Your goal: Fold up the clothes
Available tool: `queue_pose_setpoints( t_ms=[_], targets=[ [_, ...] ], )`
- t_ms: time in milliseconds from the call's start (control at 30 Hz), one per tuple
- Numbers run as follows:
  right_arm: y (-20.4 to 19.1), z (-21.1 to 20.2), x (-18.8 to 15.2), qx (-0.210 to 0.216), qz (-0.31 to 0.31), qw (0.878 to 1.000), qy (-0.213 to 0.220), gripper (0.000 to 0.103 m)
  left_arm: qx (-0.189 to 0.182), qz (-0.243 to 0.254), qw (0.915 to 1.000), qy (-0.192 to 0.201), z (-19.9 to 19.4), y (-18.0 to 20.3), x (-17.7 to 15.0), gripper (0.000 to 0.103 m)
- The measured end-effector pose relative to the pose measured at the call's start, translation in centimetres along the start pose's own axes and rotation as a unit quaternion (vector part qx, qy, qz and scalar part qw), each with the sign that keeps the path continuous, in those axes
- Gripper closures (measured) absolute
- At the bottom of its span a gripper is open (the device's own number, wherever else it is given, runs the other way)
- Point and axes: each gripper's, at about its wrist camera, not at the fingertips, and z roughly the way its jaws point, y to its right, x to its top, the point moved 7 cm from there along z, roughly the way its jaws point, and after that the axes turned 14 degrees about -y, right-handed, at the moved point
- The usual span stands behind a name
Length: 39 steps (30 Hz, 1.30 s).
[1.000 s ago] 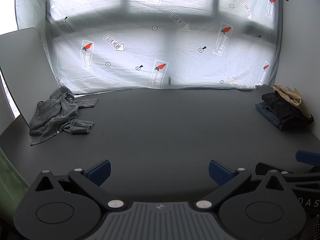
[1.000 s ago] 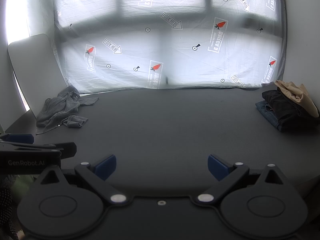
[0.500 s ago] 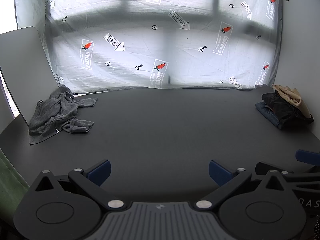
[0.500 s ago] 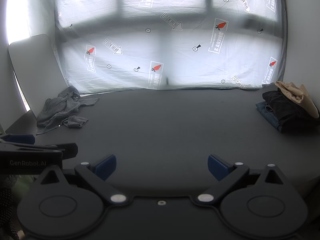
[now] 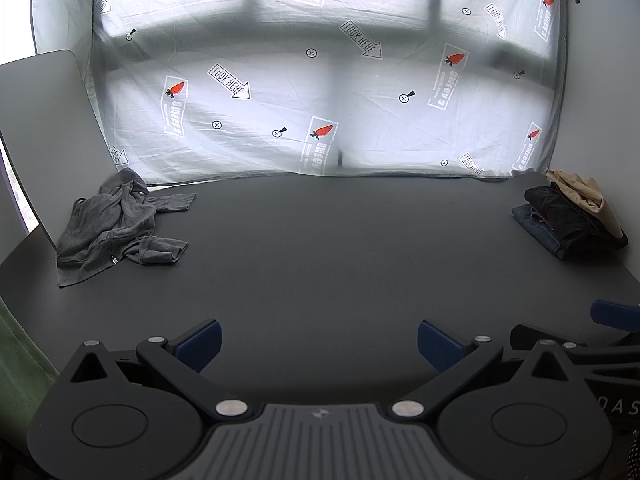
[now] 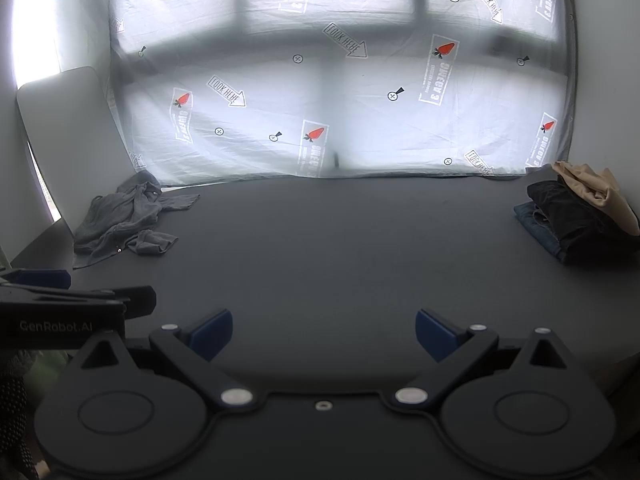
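Note:
A crumpled grey garment [image 5: 120, 228] lies at the far left of the dark table [image 5: 340, 248]; it also shows in the right wrist view [image 6: 128, 220]. A stack of folded clothes [image 5: 568, 216], blue, black and tan, sits at the far right, also in the right wrist view [image 6: 580, 216]. My left gripper [image 5: 318, 344] is open and empty over the table's near edge. My right gripper [image 6: 324, 336] is open and empty beside it. Both are far from the garment.
A printed white sheet [image 5: 320, 80] hangs behind the table. A grey chair back [image 5: 44, 128] stands at the left. The left gripper's body [image 6: 60, 312] shows at the left of the right wrist view, and the right gripper's finger [image 5: 616, 312] at the right of the left wrist view.
Both views have shifted very slightly; the grippers stay open and empty, and the clothes have not moved.

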Motion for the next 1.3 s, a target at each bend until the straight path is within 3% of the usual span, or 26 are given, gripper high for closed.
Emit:
queue_pose_setpoints(
  t_ms=[700,833,933,1033,1100,1167,1300],
  targets=[
    [0.1,1.3,0.4,0.011,0.013,1.0,-0.016,0.004,-0.005,0.01,0.9999,-0.013,1.3,-0.7,1.1,0.0],
    [0.8,1.6,0.2,0.014,0.029,0.999,-0.013,0.002,-0.036,0.006,0.9993,-0.009,2.1,-0.5,1.7,0.0],
    [2.6,2.1,-0.1,0.015,0.055,0.998,-0.013,0.002,-0.133,-0.04,0.9902,-0.016,3.6,0.3,2.7,0.0],
    [6.0,2.5,0.6,0.043,0.114,0.992,0.005,0.0,-0.233,-0.102,0.9668,-0.02,5.0,1.1,4.6,0.0],
    [8.0,3.4,1.8,0.055,0.126,0.99,0.022,0.0,-0.261,-0.132,0.9562,-0.011,6.1,1.4,6.3,0.0],
    [9.6,4.6,3.1,0.059,0.12,0.99,0.036,0.0,-0.256,-0.155,0.954,-0.003,7.1,1.4,8.3,0.0],
    [10.6,9.6,7.3,0.081,0.078,0.993,0.028,0.0,-0.197,-0.204,0.9589,-0.004,8.6,0.2,12.4,0.0]
  ],
)
